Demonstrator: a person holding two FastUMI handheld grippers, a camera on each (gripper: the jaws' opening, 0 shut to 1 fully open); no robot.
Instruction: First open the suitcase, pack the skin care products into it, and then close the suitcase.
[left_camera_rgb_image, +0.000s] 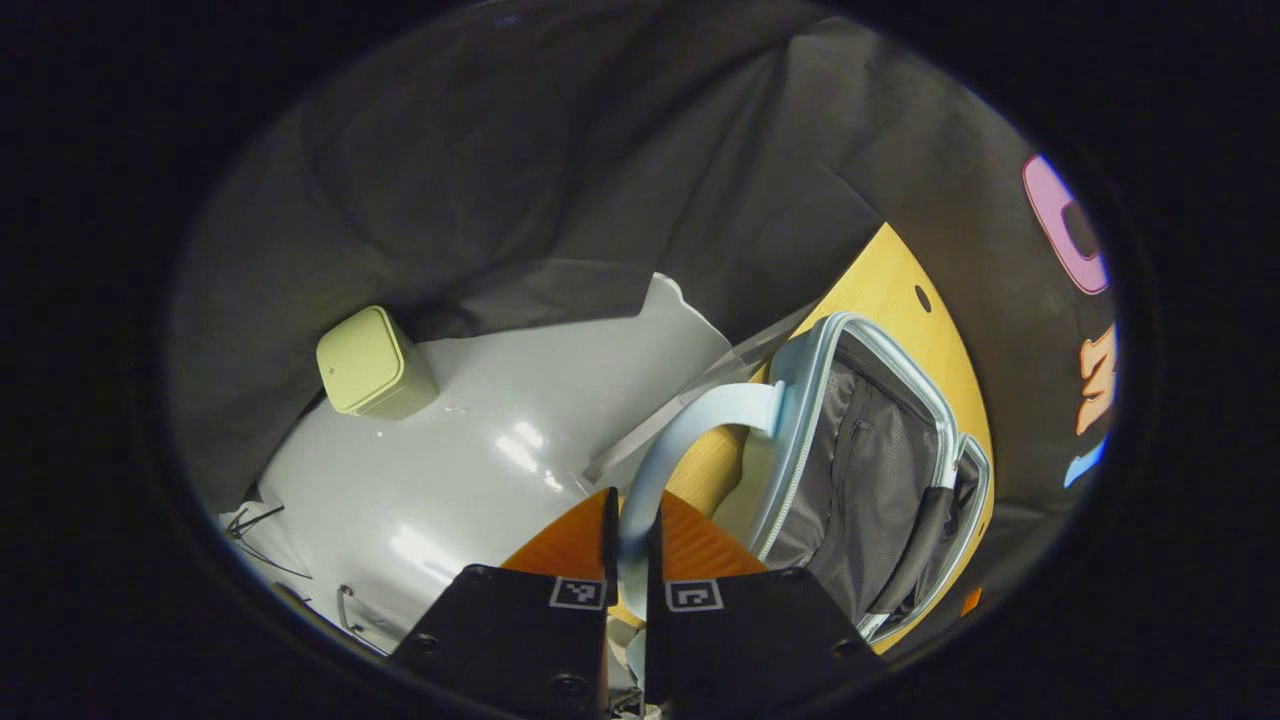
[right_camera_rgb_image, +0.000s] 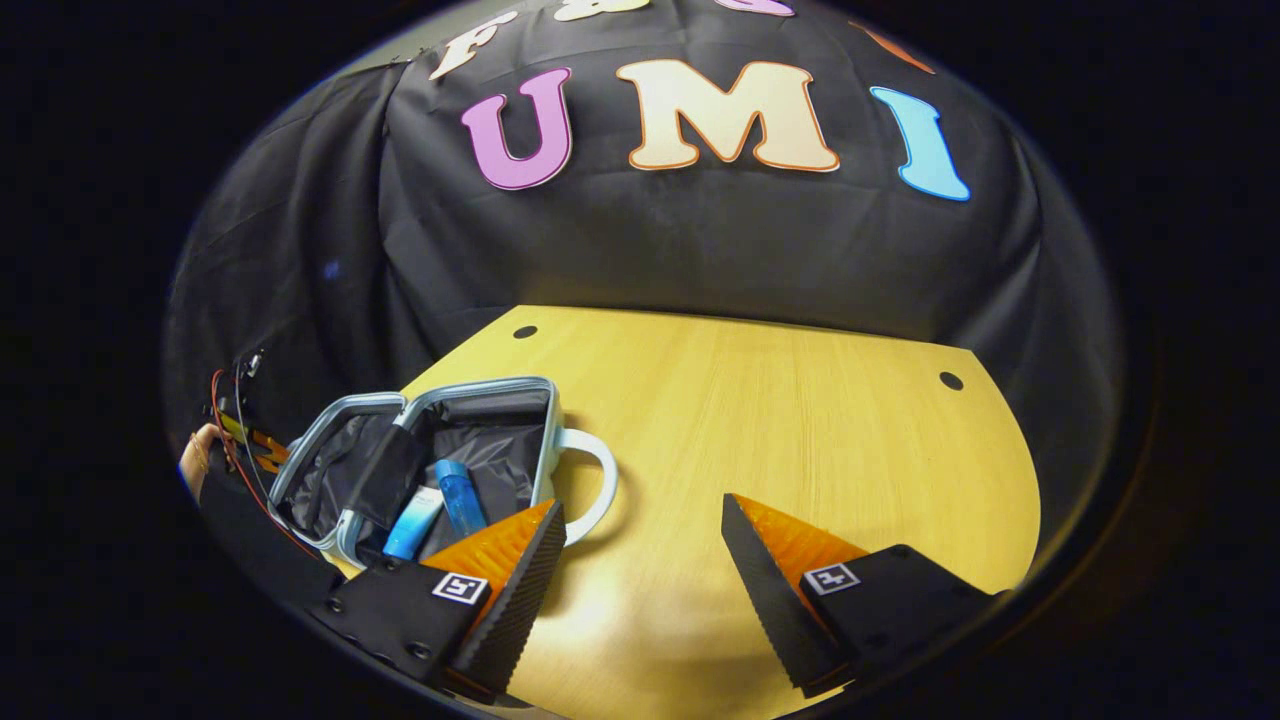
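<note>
One suitcase (right_camera_rgb_image: 440, 455) is seen in the right gripper view, lying open on the wooden table (right_camera_rgb_image: 780, 440), ahead and to the left of the right gripper (right_camera_rgb_image: 640, 540). Its two halves are spread apart, and a dark strap is laid across the lining. Two skin care items are counted inside the half nearer that gripper: a pale blue tube (right_camera_rgb_image: 412, 522) and, beside it, a blue bottle (right_camera_rgb_image: 462, 497). Their lower ends are hidden behind the gripper's left finger, so how they lie at the bottom cannot be made out. The right gripper is held wide apart over bare table, with nothing between its fingers.

At the far left edge of the same view part of a hand (right_camera_rgb_image: 197, 452) and some red and black wires are glimpsed, cut off by the edge.

In the left gripper view the left gripper (left_camera_rgb_image: 632, 540) is clenched on the suitcase's light blue handle (left_camera_rgb_image: 690, 425), which is pressed between both fingers and arches away ahead and to the right to the suitcase shell. The open suitcase is seen there edge-on, its grey lining and zip pocket visible; the contents are hidden from this angle. Ahead and to the left, well apart, one pale green box (left_camera_rgb_image: 372, 362) is set on a grey floor (left_camera_rgb_image: 480, 470). Its contents cannot be told.
</note>
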